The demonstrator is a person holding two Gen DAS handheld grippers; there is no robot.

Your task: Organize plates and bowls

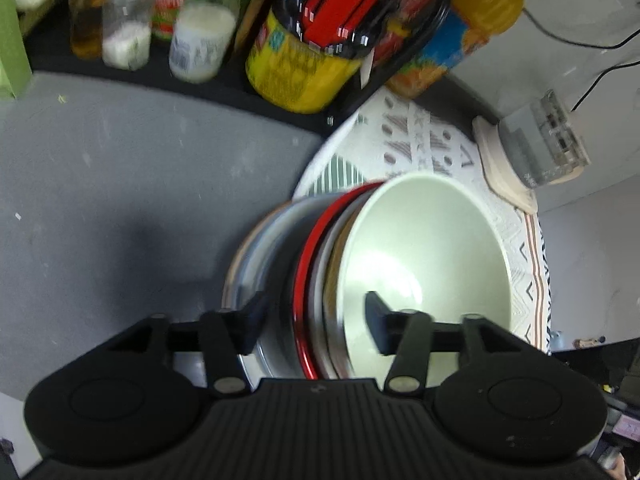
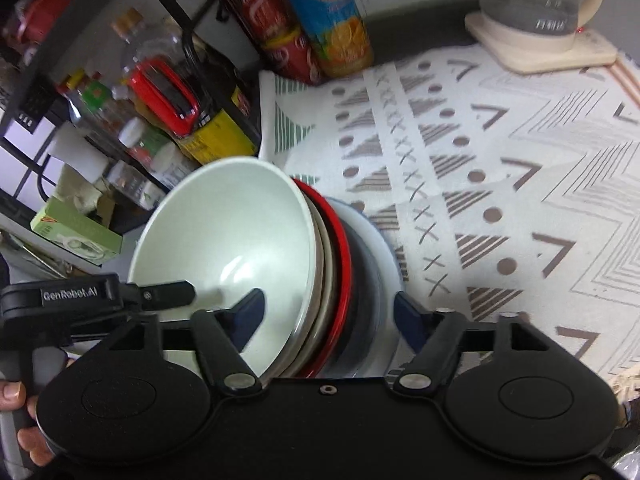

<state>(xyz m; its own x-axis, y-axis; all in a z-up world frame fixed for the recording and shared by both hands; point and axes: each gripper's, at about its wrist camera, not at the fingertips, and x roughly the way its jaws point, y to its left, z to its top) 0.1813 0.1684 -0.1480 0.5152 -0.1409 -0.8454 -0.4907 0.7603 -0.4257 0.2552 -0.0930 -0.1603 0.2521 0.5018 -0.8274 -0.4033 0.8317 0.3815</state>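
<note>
Bright glare sits inside my pale bowl point(image 1: 424, 256), motion blur smears the bottles point(image 1: 160, 20), and fisheye bending warps both pictures' edges.

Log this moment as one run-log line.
left gripper: shut on stack | right gripper: shut on stack | stack: pale green bowl, red plate, grey plates, held tilted | below: patterned cloth

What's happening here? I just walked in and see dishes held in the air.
Both grippers clamp one tilted stack of dishes. The left gripper and right gripper each straddle the pale green bowl, the red plate and the grey plates behind, above the patterned cloth.
</note>
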